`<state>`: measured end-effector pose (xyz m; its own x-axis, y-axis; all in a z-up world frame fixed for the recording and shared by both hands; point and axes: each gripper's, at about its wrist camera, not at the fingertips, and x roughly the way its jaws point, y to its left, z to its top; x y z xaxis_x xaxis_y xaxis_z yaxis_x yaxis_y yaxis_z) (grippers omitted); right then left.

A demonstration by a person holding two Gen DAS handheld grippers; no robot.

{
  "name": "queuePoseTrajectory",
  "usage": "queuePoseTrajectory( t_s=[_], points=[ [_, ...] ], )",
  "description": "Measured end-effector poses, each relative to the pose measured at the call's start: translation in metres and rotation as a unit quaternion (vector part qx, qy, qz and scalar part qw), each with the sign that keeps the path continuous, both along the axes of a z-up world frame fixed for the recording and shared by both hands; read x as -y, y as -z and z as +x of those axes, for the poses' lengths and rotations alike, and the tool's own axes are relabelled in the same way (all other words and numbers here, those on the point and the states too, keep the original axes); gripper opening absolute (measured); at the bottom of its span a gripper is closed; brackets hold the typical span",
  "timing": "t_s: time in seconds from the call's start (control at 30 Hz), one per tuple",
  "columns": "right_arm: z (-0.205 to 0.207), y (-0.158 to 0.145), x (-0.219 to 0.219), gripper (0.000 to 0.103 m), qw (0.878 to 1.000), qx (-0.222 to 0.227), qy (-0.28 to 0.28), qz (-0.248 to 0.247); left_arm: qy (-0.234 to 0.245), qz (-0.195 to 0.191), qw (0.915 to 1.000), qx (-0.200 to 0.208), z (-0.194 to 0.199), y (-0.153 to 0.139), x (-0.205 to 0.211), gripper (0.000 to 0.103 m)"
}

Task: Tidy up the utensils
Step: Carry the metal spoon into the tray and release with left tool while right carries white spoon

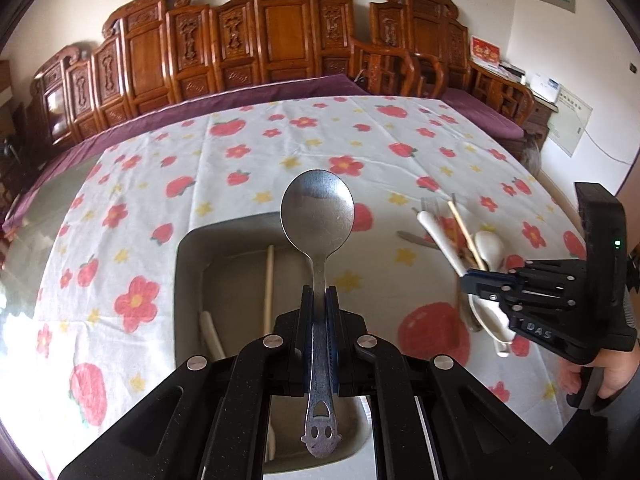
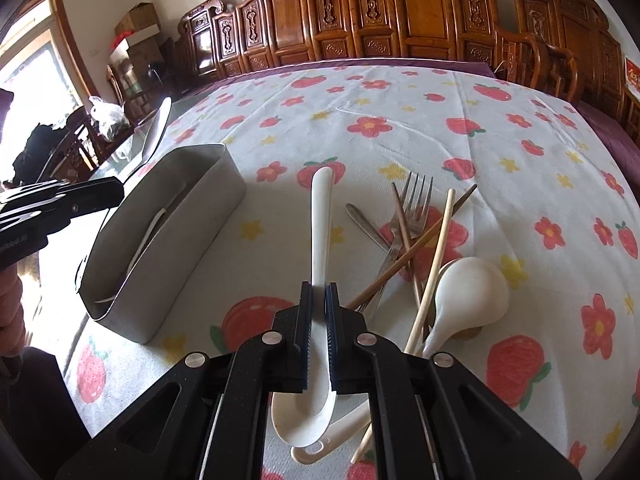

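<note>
My left gripper is shut on a metal spoon, bowl pointing forward, held above the grey utensil box. The box holds a pale chopstick and a white spoon handle. My right gripper is shut on a white ceramic spoon, handle pointing forward, above the floral tablecloth. To its right lies a pile: forks, brown and pale chopsticks, a second white spoon. The right gripper also shows in the left wrist view. The box shows left in the right wrist view.
The floral tablecloth covers the table, with a purple cloth edge beyond. Carved wooden benches line the wall behind. Another white spoon lies under the right gripper. A glass tabletop shows at the table's left side.
</note>
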<state>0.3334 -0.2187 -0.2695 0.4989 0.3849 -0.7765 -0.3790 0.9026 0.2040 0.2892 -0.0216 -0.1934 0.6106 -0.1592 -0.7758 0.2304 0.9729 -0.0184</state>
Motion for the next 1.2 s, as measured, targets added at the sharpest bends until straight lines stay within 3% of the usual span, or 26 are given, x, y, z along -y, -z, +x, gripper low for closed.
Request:
queuePoseTrajectory(
  t_s=[0.3,0.5,1.2],
  points=[
    [-0.005,-0.004,-0.008,0.008,1.000,0.003,-0.011,0.004,-0.036,0.003,0.9992,-0.017,0.006,0.022,-0.033,0.005],
    [-0.014,-0.025,-0.025,0.008,0.999,0.016,-0.028,0.023,-0.045,0.003,0.9985,-0.031,0.013,0.033,-0.042,0.005],
    [-0.016,-0.055,-0.071,0.008,0.998,0.039,-0.058,0.002,-0.024,0.014,0.9964,-0.081,0.018,0.056,-0.033,0.006]
  ],
)
